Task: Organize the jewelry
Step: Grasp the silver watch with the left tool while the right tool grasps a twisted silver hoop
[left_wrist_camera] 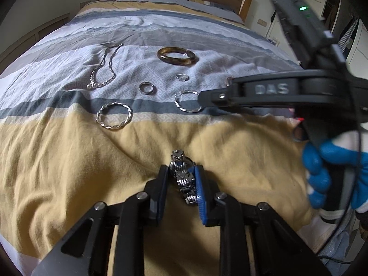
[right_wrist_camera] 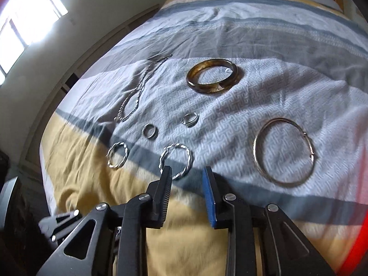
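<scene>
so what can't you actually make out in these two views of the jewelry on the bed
- Watch: left wrist view, its face sits between the left gripper fingers, so the dial is unreadable.
- Twisted hoop: left wrist view, its right side is covered by the right gripper.
- Thin bangle: seen only in the right wrist view; its clasp is too small to read.
- Necklace: right wrist view, links blurred.

Soft daylight enters from the blown-out window (right_wrist_camera: 30, 16) at upper left, leaving the bed (right_wrist_camera: 264, 96) evenly lit with faint crease shadows, while fisheye curvature bends the dark corners and motion blur smears the right hand-held gripper (left_wrist_camera: 202, 97).
</scene>
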Demonstrator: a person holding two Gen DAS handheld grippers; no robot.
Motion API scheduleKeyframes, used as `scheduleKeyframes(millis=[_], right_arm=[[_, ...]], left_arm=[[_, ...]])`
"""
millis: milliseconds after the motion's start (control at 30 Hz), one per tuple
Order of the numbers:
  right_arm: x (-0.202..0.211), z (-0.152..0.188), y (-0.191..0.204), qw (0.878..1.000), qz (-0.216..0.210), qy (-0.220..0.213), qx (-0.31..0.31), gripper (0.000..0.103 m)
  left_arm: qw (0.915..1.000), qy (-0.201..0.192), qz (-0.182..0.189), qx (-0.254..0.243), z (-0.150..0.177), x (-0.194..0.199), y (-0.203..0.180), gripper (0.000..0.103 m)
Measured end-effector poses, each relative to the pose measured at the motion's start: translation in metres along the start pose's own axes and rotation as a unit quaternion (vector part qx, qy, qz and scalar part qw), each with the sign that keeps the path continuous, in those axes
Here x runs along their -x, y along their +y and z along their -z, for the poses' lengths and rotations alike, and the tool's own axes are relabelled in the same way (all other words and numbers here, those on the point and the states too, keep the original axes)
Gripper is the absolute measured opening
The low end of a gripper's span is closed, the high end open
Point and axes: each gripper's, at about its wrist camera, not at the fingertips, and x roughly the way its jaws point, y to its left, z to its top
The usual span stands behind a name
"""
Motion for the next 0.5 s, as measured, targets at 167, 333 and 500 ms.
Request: scheduleKeyframes(millis=[167,333,500], right_arm=[[-0.017,-0.007,-0.001,1.0,0.005,0.012,-0.002,0.023],[-0.031,-0.008,0.0,0.999,0.024,0.023,0.006,0.007],[-0.016,-0.002,0.003,0.999,0.034,0.008,0.014,0.004]], left_arm=[[0.9999,-0.007,0.011,0.009,0.0,0.005,0.003,0.021],[0.9997,-0.01,0.014,0.017,0.0,0.014,0.005,0.021],[0.9997,-0.011,0.008,0.018,0.002,0.024,0.004,0.021]])
